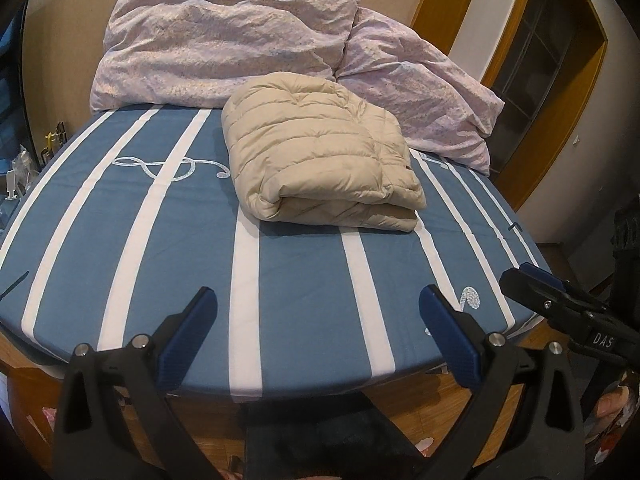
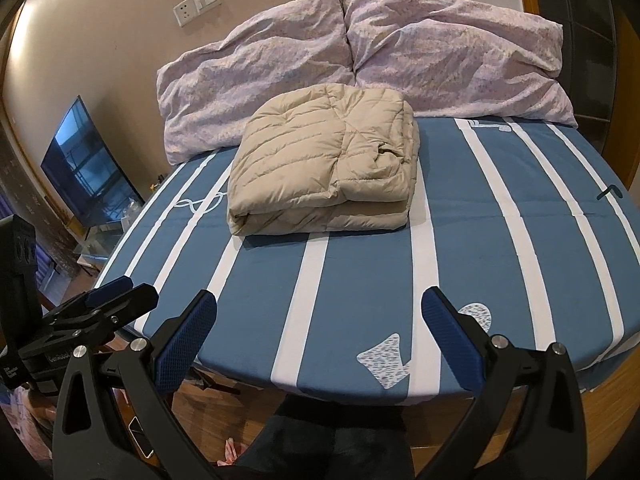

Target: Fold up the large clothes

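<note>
A beige quilted puffer jacket lies folded into a thick rectangular bundle on the blue and white striped bed, near the pillows; it also shows in the right wrist view. My left gripper is open and empty above the near edge of the bed, well short of the jacket. My right gripper is open and empty too, beside the left one at the near edge. The right gripper shows at the right of the left wrist view, and the left gripper at the left of the right wrist view.
Two lilac pillows lean against the wall behind the jacket. A wall socket sits above them. A dark screen stands left of the bed. A wooden door frame is at the right. Wooden floor lies below the bed edge.
</note>
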Demonstrator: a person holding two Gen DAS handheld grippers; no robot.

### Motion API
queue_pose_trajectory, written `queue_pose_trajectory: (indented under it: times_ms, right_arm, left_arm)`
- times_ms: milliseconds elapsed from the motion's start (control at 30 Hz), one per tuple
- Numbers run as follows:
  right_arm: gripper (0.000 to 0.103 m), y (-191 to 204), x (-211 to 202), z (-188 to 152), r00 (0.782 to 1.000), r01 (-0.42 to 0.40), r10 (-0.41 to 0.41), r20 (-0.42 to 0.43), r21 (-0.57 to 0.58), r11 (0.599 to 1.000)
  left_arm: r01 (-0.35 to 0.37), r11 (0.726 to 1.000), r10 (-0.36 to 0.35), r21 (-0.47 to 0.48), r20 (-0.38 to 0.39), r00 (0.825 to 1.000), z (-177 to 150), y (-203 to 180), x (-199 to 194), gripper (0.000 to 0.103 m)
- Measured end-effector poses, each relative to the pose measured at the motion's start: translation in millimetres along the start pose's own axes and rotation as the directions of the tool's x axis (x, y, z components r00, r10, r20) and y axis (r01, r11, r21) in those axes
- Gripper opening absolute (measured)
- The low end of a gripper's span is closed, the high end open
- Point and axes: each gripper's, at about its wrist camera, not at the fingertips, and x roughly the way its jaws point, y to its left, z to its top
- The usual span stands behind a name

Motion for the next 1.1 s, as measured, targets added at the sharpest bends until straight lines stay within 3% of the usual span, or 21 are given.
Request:
queue_pose_trajectory:
  times_ms: [1100]
  right_arm:
    - [0.102, -4, 10, -1, 0.999, -0.023, 0.023, -0.026, 0.017, 1.0]
  left_arm:
    - [-0.009, 1.0, 0.009, 0.015, -0.023, 1.0, 1, -4, 12, 0.1]
